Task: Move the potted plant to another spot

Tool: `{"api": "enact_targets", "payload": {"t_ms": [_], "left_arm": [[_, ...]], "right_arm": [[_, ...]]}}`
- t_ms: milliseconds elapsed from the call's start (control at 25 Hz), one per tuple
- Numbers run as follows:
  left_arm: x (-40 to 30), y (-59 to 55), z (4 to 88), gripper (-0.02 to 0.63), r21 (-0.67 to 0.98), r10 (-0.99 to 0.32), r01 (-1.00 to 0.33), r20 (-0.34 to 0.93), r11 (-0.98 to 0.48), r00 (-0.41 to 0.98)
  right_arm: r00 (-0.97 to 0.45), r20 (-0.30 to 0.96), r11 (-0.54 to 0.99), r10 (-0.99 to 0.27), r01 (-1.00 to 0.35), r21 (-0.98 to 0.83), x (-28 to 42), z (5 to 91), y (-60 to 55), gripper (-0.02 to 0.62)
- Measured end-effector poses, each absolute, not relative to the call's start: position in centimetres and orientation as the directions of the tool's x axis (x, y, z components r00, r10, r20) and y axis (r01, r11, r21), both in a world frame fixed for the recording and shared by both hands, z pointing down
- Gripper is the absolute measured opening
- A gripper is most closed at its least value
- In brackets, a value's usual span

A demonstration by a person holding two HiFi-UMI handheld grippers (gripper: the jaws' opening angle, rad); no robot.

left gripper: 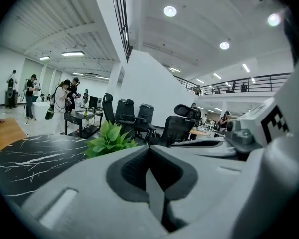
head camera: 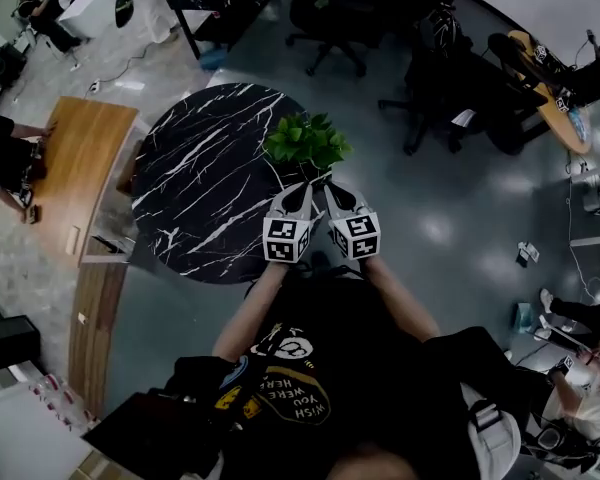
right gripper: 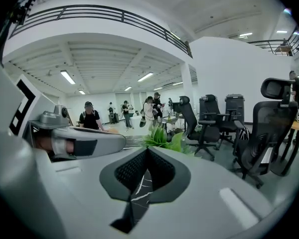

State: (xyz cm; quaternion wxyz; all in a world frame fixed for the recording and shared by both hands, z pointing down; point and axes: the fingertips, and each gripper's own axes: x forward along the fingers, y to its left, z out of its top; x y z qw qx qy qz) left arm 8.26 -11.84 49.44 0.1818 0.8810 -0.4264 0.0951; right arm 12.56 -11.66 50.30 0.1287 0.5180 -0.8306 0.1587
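Your left claw (head camera: 304, 190) and right claw (head camera: 331, 190) are both clenched on nothing, side by side at the tabletop's (head camera: 200, 193) near-right edge. The plant (head camera: 307, 141) stands just beyond them by that edge, and open marble spreads to its left.

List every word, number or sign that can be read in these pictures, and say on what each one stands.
"WISH YOU WERE HERE": on the person's black T-shirt, upside down in the head view.
Square black-and-white markers, no letters: on the cubes of the left gripper and the right gripper.
Any print on the far desks is too small to read.
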Motion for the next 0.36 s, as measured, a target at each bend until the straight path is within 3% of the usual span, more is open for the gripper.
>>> {"api": "enact_targets", "payload": {"t_ms": [360], "left_arm": [[9.5,-11.2,48.8,0.005,0.191,-0.708,-0.773,0.317,-0.604,0.631]], "right_arm": [[-0.444,0.376,0.423,-0.813,-0.895,-0.144,12.7,49.9,-11.1,0.002]]}}
